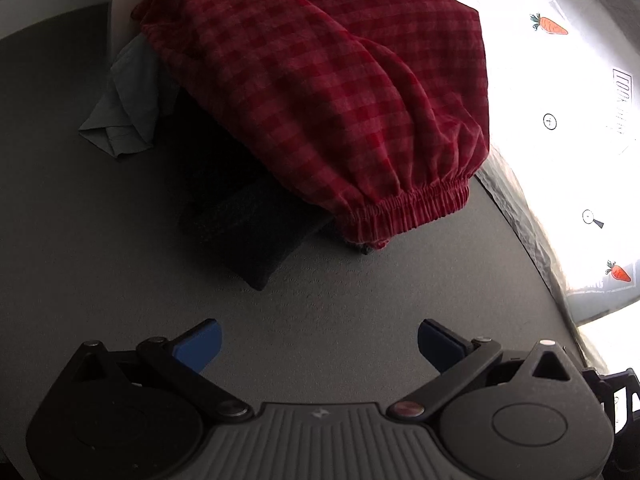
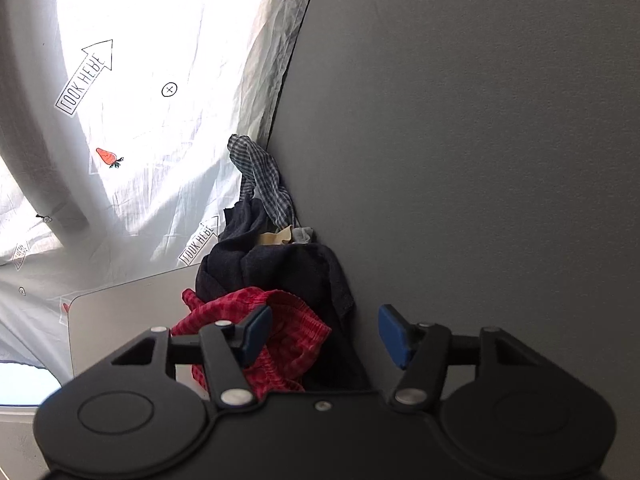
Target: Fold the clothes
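Note:
A red checked garment with an elastic waistband [image 1: 320, 92] lies heaped on top of a pile on the grey table [image 1: 120, 248]. A black garment [image 1: 248, 232] and a pale blue-grey one [image 1: 124, 108] stick out from under it. My left gripper [image 1: 318, 344] is open and empty, above the table short of the pile. In the right wrist view the red garment [image 2: 276, 336] lies crumpled just beyond my open, empty right gripper [image 2: 324, 334], with a dark navy garment [image 2: 280, 272] and a blue checked one [image 2: 260, 176] behind it.
A white sheet printed with carrots and arrows [image 1: 560, 80] lies beyond the table edge; it also shows in the right wrist view [image 2: 140, 120]. A light grey flat board [image 2: 124, 320] sits left of the pile. The grey table [image 2: 480, 160] spreads to the right.

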A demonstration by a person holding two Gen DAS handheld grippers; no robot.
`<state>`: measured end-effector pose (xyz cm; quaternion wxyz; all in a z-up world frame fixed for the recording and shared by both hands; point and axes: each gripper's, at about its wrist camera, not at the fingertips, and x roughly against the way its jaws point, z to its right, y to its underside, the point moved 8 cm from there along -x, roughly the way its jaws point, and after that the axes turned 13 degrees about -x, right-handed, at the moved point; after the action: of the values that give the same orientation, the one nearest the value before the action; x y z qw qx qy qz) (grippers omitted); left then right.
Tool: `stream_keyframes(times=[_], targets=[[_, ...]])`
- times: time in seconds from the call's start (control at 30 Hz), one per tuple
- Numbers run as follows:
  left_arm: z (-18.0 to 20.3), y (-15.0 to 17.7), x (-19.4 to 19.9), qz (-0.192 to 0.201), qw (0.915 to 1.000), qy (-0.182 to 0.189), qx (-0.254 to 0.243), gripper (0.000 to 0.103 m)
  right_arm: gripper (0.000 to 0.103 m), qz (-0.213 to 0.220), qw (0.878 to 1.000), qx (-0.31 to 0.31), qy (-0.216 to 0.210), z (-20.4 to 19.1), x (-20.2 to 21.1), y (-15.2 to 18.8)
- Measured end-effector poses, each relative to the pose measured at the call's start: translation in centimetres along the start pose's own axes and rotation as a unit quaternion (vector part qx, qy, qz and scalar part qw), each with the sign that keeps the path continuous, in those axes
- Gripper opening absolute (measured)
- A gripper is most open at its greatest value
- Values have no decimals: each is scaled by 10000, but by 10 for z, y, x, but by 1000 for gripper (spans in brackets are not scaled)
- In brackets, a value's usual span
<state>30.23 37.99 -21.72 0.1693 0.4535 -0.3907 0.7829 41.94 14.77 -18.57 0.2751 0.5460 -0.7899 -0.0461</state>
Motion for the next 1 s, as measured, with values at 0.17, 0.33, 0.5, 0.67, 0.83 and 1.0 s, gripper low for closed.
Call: stream_keyframes(times=[0.17, 0.33, 0.5, 0.67, 0.83, 1.0], targets=[[-10, -13, -17, -89, 9998, -165, -10, 103, 36, -683, 9970, 270, -252, -37, -76, 18], [-17, -24, -31, -178, 9993, -336, -55, 103, 49, -1092, 9933, 240, -282, -51, -135, 23], [-24, -34, -45, -267, 9983, -507, -99, 103, 41, -1243, 9915, 216, -321, -48, -155, 21], [-26, -40, -51, -290, 9974, -632, -180, 103, 5, -1125, 9906, 183, -754, -56, -138, 16], [-10, -31, -31, -82, 9983, -479, -333, 103, 4, -738, 9918, 475, -931, -65, -83, 1], [29, -11, -6, 151, 9967, -305, -736, 103, 4, 47, 9828, 1668, -790, -77, 10, -8]])
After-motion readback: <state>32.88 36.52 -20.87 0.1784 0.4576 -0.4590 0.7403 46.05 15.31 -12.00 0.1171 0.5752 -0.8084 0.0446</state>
